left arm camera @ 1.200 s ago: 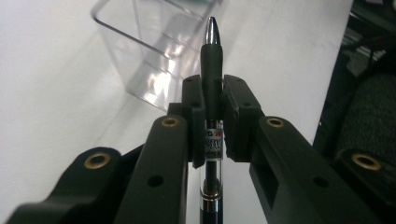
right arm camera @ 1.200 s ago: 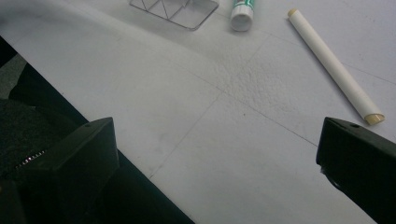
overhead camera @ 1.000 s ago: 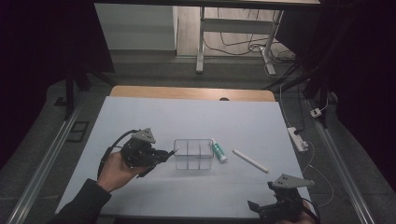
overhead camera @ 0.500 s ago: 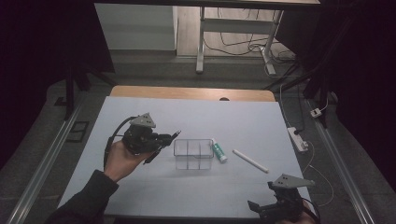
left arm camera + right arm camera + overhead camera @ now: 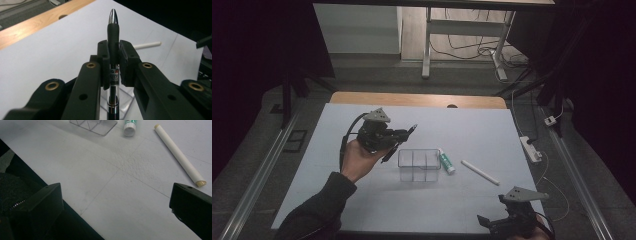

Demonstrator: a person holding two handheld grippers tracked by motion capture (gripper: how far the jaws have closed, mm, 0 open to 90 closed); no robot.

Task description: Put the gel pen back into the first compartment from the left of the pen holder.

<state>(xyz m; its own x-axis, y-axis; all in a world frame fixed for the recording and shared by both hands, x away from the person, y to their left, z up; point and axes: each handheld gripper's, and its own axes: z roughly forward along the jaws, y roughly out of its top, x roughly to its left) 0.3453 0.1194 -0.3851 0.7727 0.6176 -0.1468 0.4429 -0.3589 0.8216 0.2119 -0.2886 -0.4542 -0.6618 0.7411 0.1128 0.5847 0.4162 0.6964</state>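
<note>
Holding a pen [image 5: 399, 142] above the bench [image 5: 362, 200], left of the clear organiser tray [image 5: 419, 165]: that is the left gripper [image 5: 398, 142] in the high view. Item by item, same view: tray, three compartments, apparently empty, mid-bench; green-and-white glue stick [image 5: 445, 162] lying just beside the tray's right wall; white stick, possibly chalk [image 5: 480, 172], lying apart to the right of it; right gripper [image 5: 492, 225] low at the near right edge, idle.

Left gripper view: fingers [image 5: 103, 57] pinching the pen [image 5: 113, 30] at its black grip section, silver tip pointing away, clear barrel with a label running back between them. White stick [image 5: 147, 45] beyond; a corner of the tray [image 5: 125, 98] shows under the fingers. This view settles the grip, which the high view leaves too small to read.

Right gripper view: fingers [image 5: 45, 200] spread wide with nothing between them, over bare bench [image 5: 120, 202]. Tray corner [image 5: 96, 126], glue stick cap [image 5: 130, 128] and white stick [image 5: 178, 155] at the far edge; tan ends on the stick are legible here.

Handling note, as a judgement: the step looks like carrying the pen to the tray. Bring the gripper over one compartment, tilt the pen tip-down inside the walls, and release only once the tip is well inside, since the light tray could slide if nudged.
</note>
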